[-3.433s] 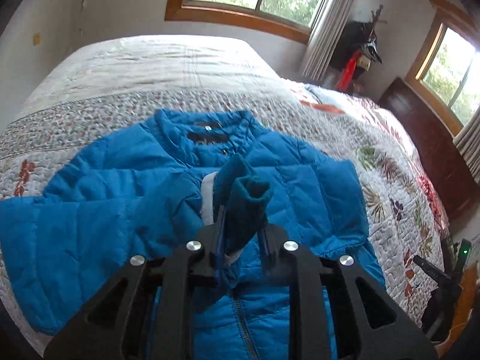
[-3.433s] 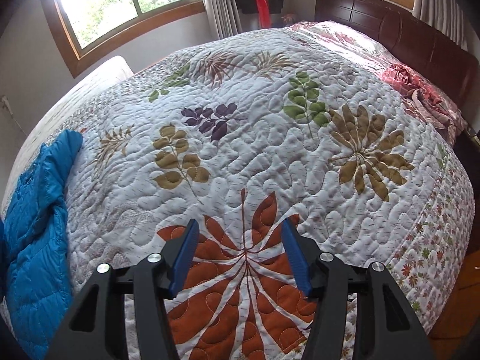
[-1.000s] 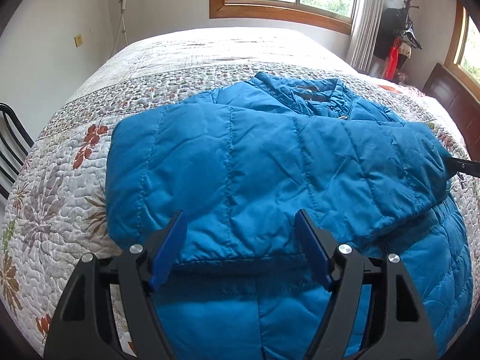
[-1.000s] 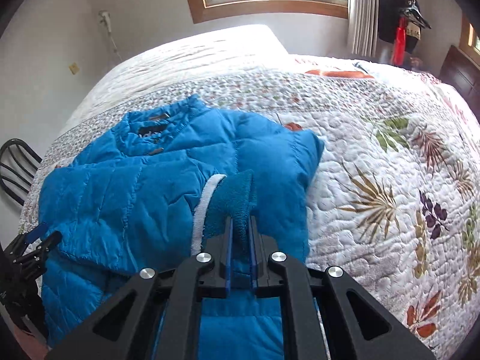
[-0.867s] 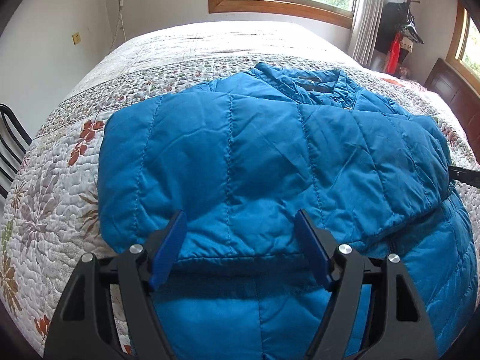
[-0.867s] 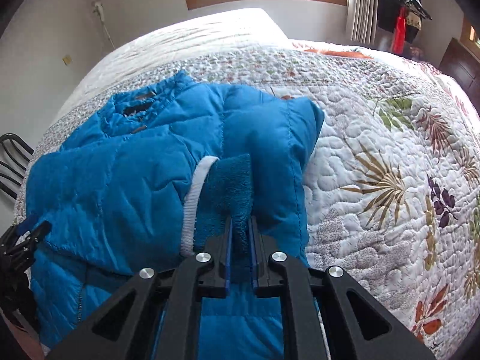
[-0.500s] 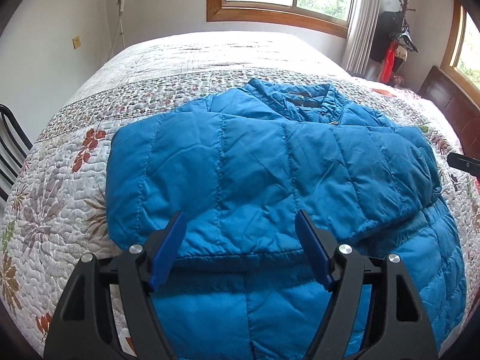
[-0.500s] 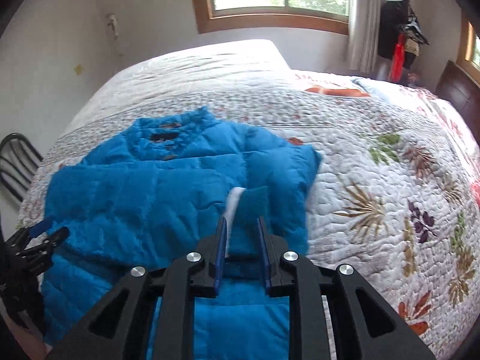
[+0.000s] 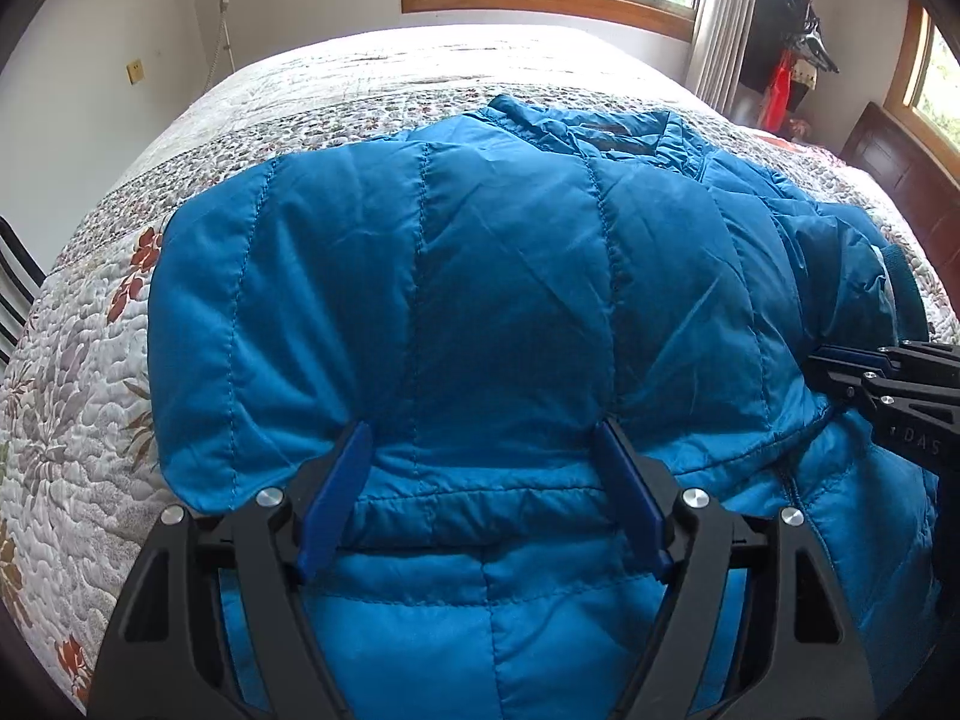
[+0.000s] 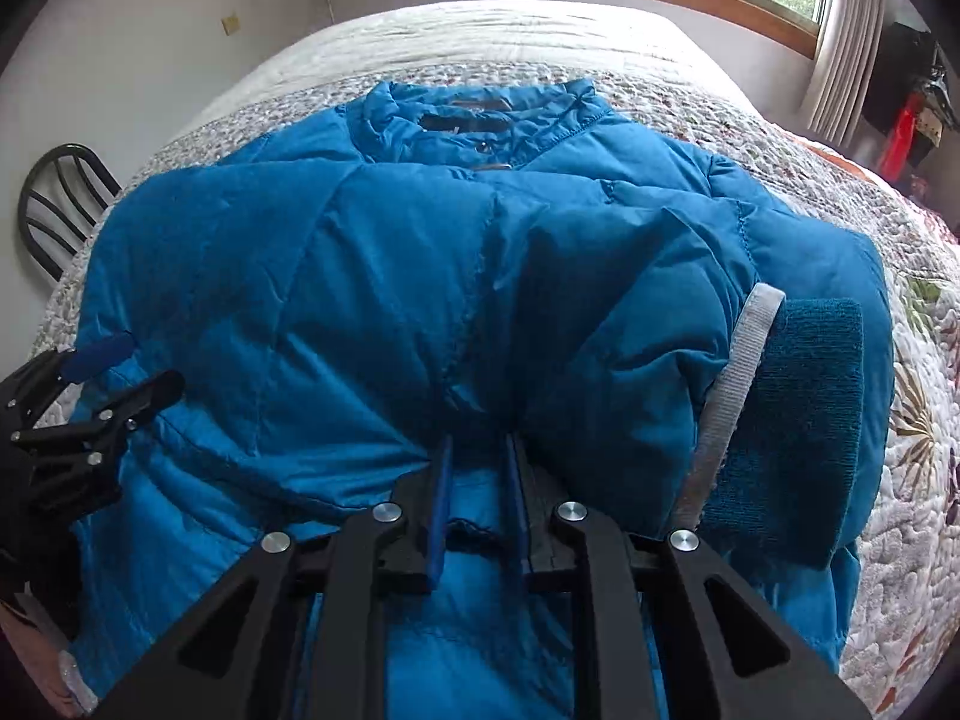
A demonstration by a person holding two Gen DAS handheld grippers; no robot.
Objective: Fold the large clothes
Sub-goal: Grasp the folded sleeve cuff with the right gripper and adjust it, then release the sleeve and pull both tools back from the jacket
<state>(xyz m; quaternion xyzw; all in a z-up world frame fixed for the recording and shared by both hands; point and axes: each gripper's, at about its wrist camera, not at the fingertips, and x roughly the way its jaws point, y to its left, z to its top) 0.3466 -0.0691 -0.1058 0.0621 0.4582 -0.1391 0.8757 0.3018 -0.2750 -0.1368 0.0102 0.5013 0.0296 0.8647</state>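
**Kid:** Where is the blue jacket [image 9: 480,276]?

**Helper:** It lies flat on the bed [image 9: 90,360], with its collar [image 10: 480,114] far away by the window and its bottom edge close to us. So its long way runs from near to far.

**Kid:** What is the left gripper [image 9: 480,468] doing?

**Helper:** Its jaws stand wide apart. They sit low over the near edge of the folded sleeve [image 9: 420,300] and hold nothing.

**Kid:** And the right gripper [image 10: 477,480]?

**Helper:** Its jaws are narrow and closing. Their tips poke in under the puffy fold. I cannot tell if they pinch any cloth yet. The dark cuff [image 10: 798,414] lies loose just to the right of them.

**Kid:** Which one is nearer to the bottom edge?

**Helper:** Both are near it, one on each side. I think the next fold goes away from us, up toward the collar, so each can take its own corner.
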